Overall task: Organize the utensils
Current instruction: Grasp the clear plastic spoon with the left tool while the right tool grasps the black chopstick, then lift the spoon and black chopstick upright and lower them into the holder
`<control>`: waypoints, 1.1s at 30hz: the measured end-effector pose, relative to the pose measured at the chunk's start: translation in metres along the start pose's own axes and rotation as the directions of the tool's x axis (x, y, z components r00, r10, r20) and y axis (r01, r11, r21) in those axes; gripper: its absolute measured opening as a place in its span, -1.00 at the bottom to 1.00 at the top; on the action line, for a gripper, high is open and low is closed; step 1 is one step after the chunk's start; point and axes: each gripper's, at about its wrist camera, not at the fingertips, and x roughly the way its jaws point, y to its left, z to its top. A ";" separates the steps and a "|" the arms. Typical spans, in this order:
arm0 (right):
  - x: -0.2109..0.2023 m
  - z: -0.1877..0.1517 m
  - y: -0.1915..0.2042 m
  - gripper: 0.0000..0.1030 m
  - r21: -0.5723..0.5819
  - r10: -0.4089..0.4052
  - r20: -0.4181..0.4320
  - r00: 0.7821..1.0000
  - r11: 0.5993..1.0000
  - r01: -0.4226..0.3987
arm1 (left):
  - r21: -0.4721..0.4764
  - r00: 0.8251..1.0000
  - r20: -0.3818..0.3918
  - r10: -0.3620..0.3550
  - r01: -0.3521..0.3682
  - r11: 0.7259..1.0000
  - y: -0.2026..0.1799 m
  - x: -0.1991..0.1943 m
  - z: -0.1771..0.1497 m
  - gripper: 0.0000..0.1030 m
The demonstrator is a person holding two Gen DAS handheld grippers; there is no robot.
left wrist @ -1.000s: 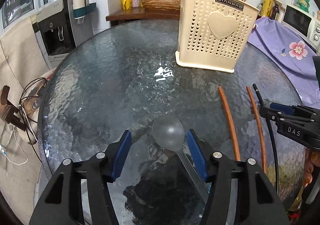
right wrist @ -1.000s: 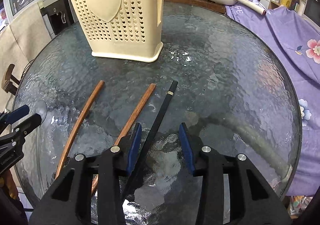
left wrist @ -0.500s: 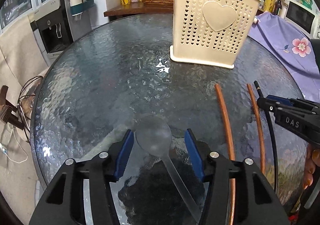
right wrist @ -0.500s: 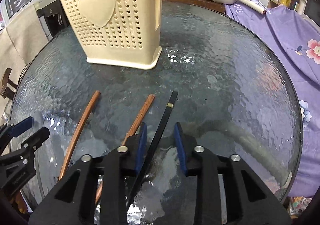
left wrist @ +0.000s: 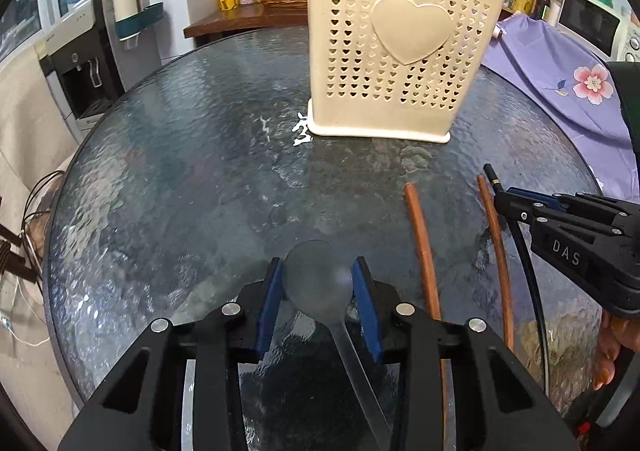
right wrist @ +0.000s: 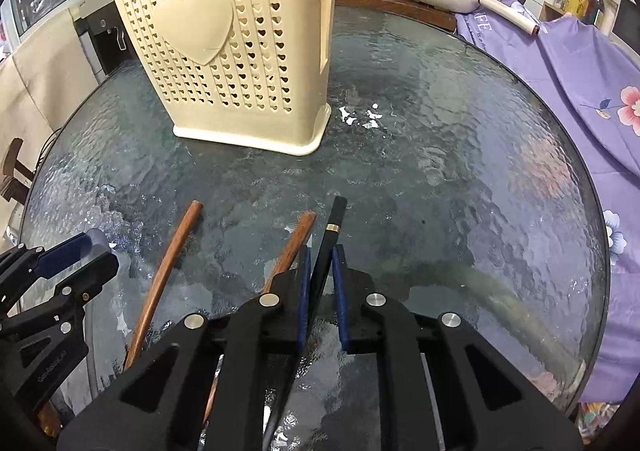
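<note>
Closing on 2 utensils at once, a clear spoon on my left and a black chopstick on my right.

My left gripper is closing its jaws around the clear spoon, pads flanking the bowl; contact is hard to judge through clear plastic. My right gripper is pinching the black chopstick, nearly fully closed. I am aiming to lift both level, clear of the 2 brown chopsticks beside them, then tip them into the cream holder across the glass table. The holder's compartments are hidden, and the spoon handle is running out of view.
</note>
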 end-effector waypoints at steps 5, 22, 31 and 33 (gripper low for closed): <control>0.002 0.002 -0.009 -0.84 0.031 0.034 0.011 0.999 0.999 -0.035 | -0.018 0.999 0.007 -0.038 0.038 0.999 0.003 0.001 0.003 -0.33; -0.036 0.007 -0.030 -0.85 0.120 0.197 0.177 0.964 0.968 -0.219 | 0.003 0.966 0.196 -0.168 0.171 0.985 0.005 -0.053 0.018 -0.33; -0.104 0.006 -0.035 -0.85 0.066 0.243 0.334 0.911 0.958 -0.280 | 0.041 0.941 0.273 -0.198 0.194 0.980 0.007 -0.083 0.025 -0.33; -0.116 0.003 -0.036 -0.84 0.059 0.263 0.350 0.899 0.952 -0.302 | 0.045 0.935 0.288 -0.208 0.203 0.978 0.008 -0.091 0.025 -0.33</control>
